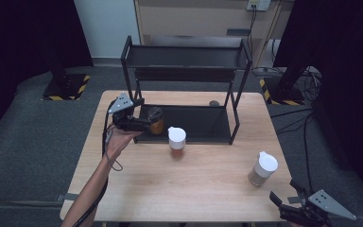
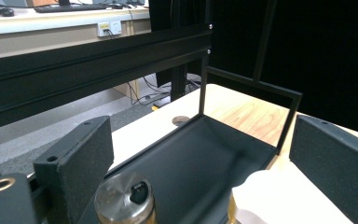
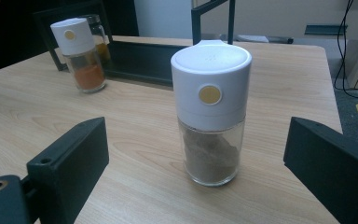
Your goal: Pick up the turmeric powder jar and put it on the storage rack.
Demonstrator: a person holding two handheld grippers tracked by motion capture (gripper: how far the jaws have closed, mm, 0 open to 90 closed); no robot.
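A glass jar with a metal lid (image 1: 155, 120) and amber contents stands at the left end of the black rack's lower tray (image 1: 203, 124). My left gripper (image 1: 145, 124) is level beside it, open. In the left gripper view the metal lid (image 2: 125, 201) sits low between the wide jaws, and neither pad presses on it. A white-capped jar of orange spice (image 1: 177, 141) stands on the table just in front of the tray. My right gripper (image 1: 282, 189) is open near the front right corner. It faces a white-capped jar of brown spice (image 3: 210, 112), which stands apart from its jaws.
The black two-tier rack has an upper shelf (image 1: 184, 59) and thin corner posts (image 1: 234, 120). A small round dark disc (image 1: 213, 102) lies on the wooden table (image 1: 137, 184) behind the tray. Beyond the table edges are grey floor, cables and stand bases.
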